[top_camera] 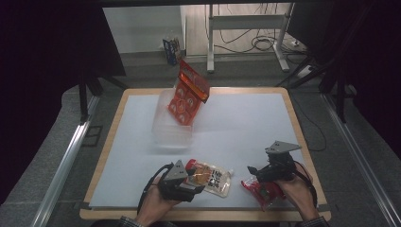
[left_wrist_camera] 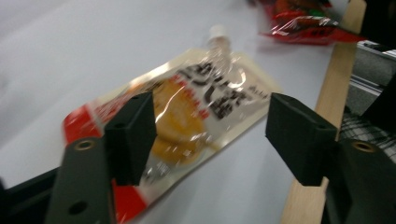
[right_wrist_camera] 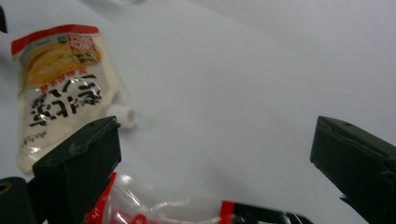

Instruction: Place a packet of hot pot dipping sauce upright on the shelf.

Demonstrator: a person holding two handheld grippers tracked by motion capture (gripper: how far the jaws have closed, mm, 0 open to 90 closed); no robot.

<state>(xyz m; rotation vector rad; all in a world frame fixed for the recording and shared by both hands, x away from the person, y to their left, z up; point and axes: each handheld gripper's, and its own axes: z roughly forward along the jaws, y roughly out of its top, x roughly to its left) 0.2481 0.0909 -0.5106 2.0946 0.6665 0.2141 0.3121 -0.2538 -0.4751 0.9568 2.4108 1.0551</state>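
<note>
The wide-open left gripper [left_wrist_camera: 210, 135] should slide lower around the flat white spouted pouch [left_wrist_camera: 187, 116] before squeezing, while the open right gripper [right_wrist_camera: 215, 154] waits.

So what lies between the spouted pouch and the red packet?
Nothing: in the high view a bare strip of white table separates the spouted pouch from the red packet.

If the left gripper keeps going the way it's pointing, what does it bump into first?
Most likely the spouted pouch. In the left gripper view it lies straight ahead of the left gripper, whose open jaws frame it without touching it. The red packet lies farther off. Depth is hard to judge.
</note>
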